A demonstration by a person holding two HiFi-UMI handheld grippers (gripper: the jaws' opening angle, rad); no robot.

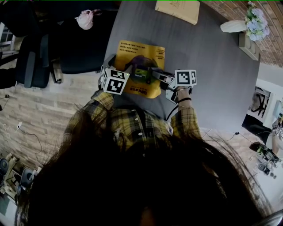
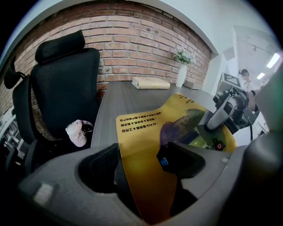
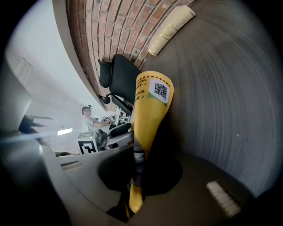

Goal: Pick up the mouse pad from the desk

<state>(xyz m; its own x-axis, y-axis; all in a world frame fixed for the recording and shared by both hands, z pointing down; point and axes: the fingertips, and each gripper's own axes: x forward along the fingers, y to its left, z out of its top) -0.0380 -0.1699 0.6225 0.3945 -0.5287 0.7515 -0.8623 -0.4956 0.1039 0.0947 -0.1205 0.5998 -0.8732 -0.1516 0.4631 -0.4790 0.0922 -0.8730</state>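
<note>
The yellow printed mouse pad is held up off the dark grey desk at its near end, bowed between both grippers. My left gripper is shut on the pad's near left edge; in the left gripper view the mouse pad runs up between the left gripper's jaws. My right gripper is shut on the near right edge. In the right gripper view the mouse pad stands edge-on, pinched in the right gripper. The other gripper shows across the pad.
A black office chair stands left of the desk with a pink bundle on its seat. A beige package lies at the desk's far edge, and a white vase of flowers at the far right. A brick wall is behind.
</note>
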